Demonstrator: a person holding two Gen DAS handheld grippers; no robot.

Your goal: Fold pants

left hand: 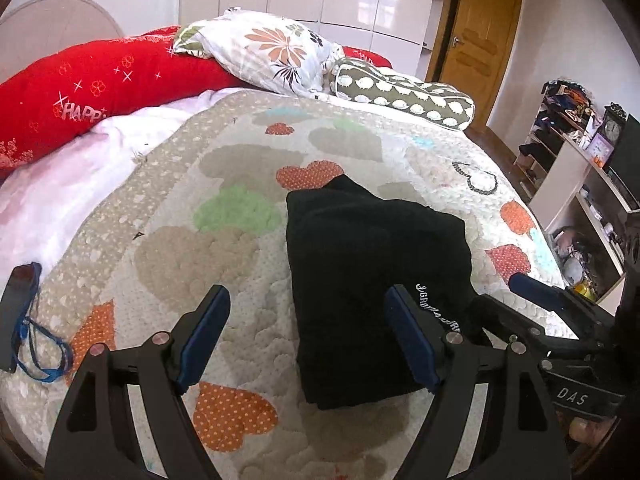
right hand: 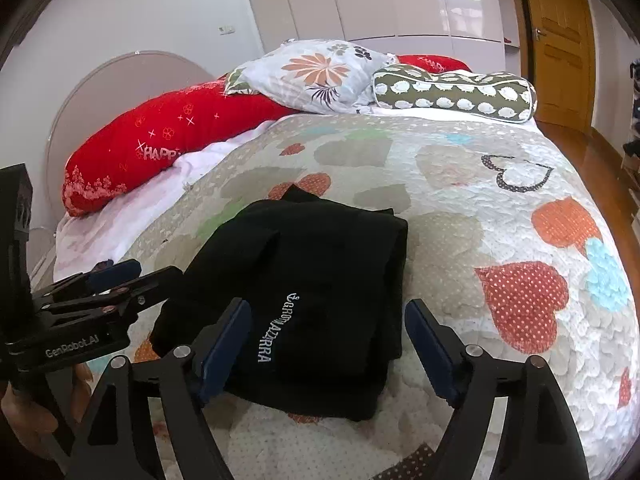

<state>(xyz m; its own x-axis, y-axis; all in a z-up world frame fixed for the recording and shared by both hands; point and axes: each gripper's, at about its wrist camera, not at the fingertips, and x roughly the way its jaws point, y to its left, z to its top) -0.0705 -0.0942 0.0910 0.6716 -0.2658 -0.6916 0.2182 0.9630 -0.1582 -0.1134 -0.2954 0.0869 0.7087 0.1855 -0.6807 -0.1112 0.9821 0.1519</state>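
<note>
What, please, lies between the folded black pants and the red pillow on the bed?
Only bare heart-patterned quilt between pants and red pillow; the right wrist view shows it.

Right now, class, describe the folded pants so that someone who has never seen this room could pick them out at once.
Start from the bed, covered by a quilt patterned with hearts, with pillows piled at its far end. On the near part of that quilt lies a compact folded bundle, the pants. They are the only black thing on the bed, with white lettering stitched along the top.
</note>
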